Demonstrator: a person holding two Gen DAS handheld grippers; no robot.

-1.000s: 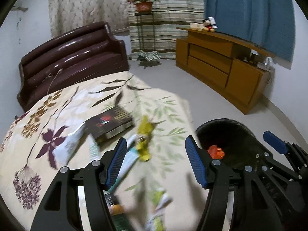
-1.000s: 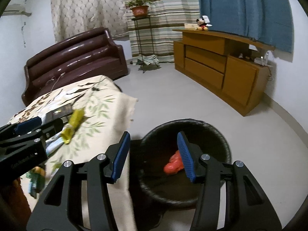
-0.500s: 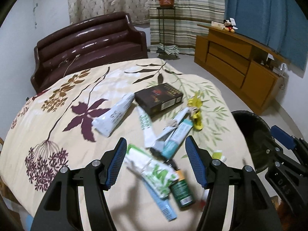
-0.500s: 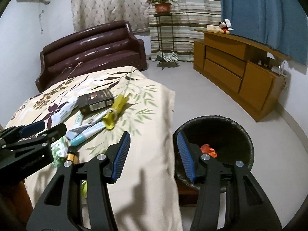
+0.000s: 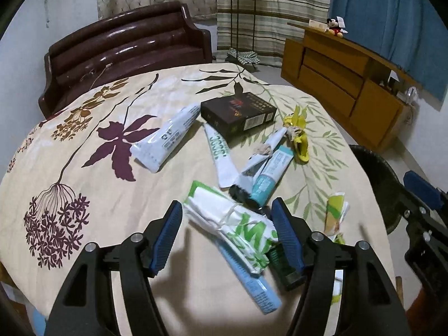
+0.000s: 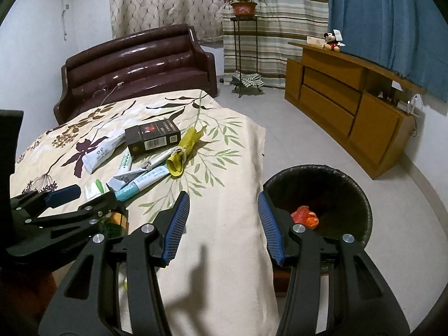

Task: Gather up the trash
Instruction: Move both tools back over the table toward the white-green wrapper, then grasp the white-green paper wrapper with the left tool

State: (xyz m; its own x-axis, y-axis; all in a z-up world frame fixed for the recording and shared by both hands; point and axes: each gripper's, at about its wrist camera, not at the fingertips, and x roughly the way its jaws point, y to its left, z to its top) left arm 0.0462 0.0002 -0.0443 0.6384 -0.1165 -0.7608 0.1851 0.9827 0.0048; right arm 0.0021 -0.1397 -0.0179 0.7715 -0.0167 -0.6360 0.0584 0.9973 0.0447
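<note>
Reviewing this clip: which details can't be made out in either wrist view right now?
- Dark green bottle: left wrist view, mostly behind the left gripper's finger; right wrist view shows only its gold cap.
- Black trash bin: right gripper's finger hides part of its inside beside the orange wrapper.
- Black box: print too small.

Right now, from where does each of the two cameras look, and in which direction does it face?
Left wrist: rides the left gripper, low over the floral tablecloth, facing the sofa; open fingers straddle a green-and-white wrapper; the right gripper shows at the right edge.
Right wrist: rides the right gripper, above the table edge, beside the black trash bin; the left gripper shows at left.
Shared: the dark box, yellow wrapper, bin.
</note>
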